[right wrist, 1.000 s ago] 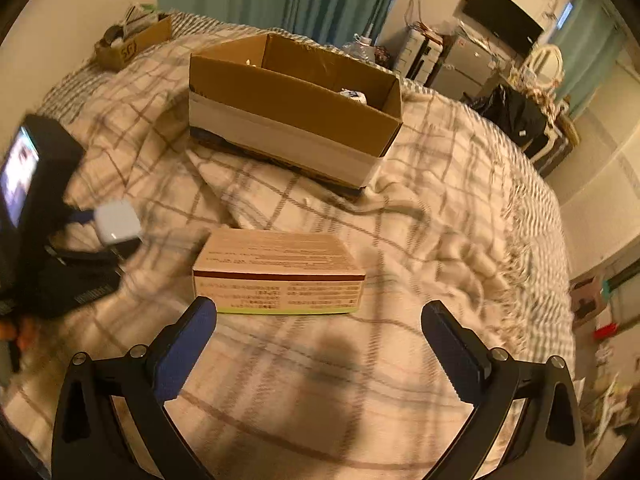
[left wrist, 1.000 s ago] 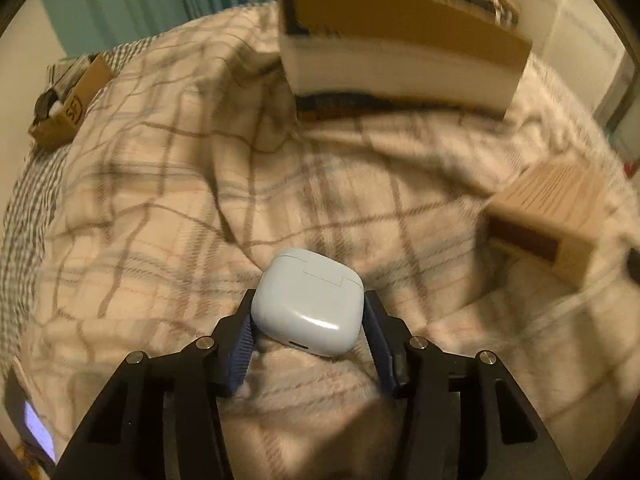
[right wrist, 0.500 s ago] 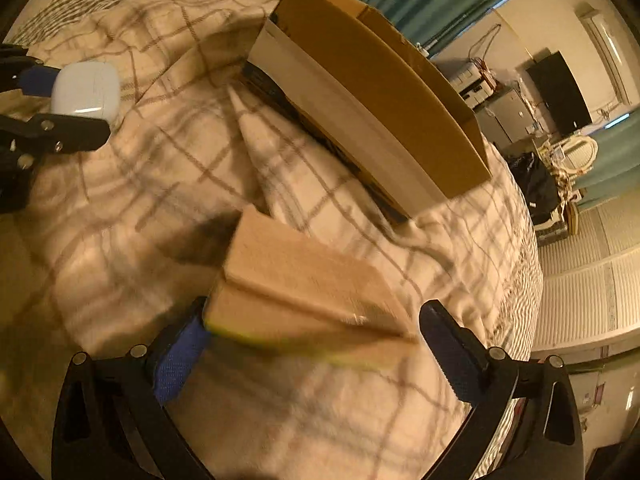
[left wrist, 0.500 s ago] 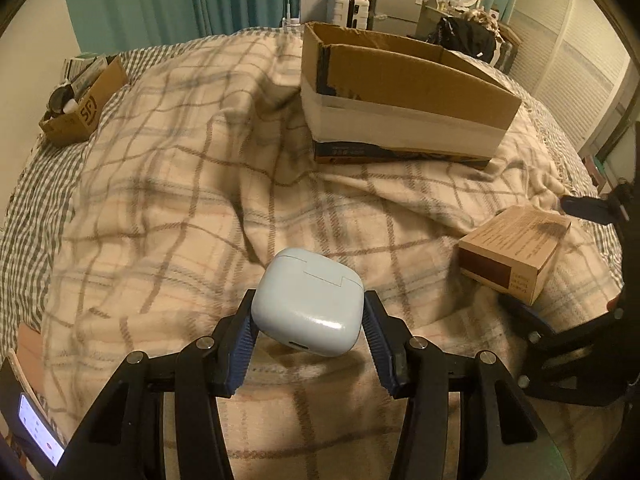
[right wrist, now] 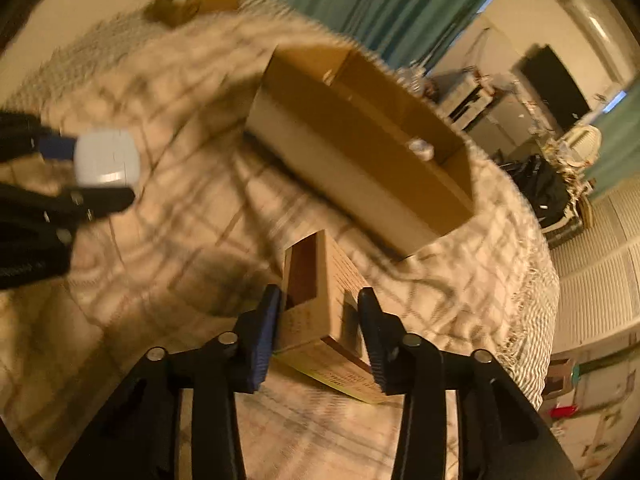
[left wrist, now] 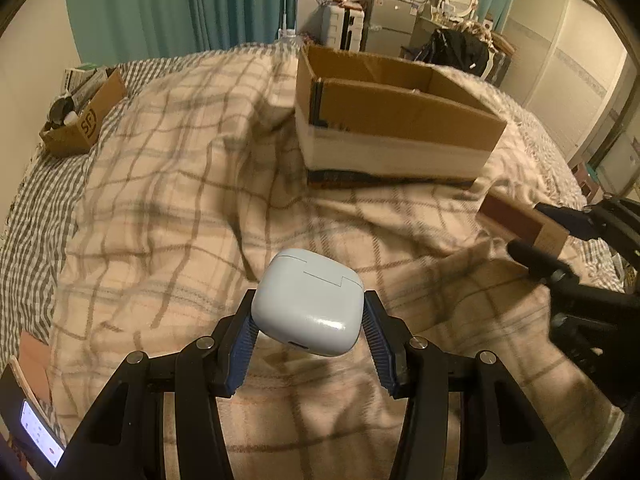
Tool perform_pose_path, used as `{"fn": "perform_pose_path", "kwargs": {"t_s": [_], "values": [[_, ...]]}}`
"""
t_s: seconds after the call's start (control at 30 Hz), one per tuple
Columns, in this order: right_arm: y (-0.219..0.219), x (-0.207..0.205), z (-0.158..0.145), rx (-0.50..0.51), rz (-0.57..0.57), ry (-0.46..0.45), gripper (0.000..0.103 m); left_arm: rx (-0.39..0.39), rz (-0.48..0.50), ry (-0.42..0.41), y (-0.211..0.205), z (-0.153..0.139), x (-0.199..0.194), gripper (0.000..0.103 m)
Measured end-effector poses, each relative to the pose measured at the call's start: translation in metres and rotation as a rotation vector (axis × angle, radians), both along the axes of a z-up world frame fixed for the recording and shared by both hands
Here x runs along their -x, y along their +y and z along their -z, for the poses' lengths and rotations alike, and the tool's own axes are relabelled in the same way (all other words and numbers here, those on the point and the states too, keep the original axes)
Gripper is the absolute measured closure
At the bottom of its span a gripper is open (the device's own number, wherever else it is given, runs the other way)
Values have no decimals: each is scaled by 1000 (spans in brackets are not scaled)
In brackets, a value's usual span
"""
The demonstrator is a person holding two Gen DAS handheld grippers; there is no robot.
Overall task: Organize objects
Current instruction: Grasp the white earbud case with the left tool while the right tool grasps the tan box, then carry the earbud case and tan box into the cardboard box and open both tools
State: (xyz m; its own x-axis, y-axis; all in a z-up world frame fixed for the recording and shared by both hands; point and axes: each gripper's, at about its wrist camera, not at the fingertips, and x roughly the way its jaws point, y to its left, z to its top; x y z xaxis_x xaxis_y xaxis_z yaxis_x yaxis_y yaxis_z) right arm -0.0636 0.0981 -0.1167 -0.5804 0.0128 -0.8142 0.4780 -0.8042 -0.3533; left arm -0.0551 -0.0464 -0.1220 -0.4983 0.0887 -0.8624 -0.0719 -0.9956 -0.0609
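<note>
Earbud case (left wrist: 308, 300), pale blue and shut, sits clamped between the left gripper's (left wrist: 307, 322) blue pads, raised above the plaid blanket (left wrist: 168, 208). Off to its right, the right gripper (right wrist: 318, 322) has just been closing and its pads now press the sides of a small brown carton (right wrist: 320, 300). Beyond both stands an open cardboard box (left wrist: 400, 120) on the blanket.

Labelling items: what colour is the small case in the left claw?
Pale blue-white earbud case, clearest in the left wrist view.
</note>
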Motion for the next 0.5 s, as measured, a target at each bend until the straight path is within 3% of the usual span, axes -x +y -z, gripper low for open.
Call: {"fn": "perform_pose_path", "kwargs": {"t_s": [0.5], "values": [[38, -15, -95, 289, 99, 94, 72, -15, 35, 140, 26, -71, 0, 51]]}}
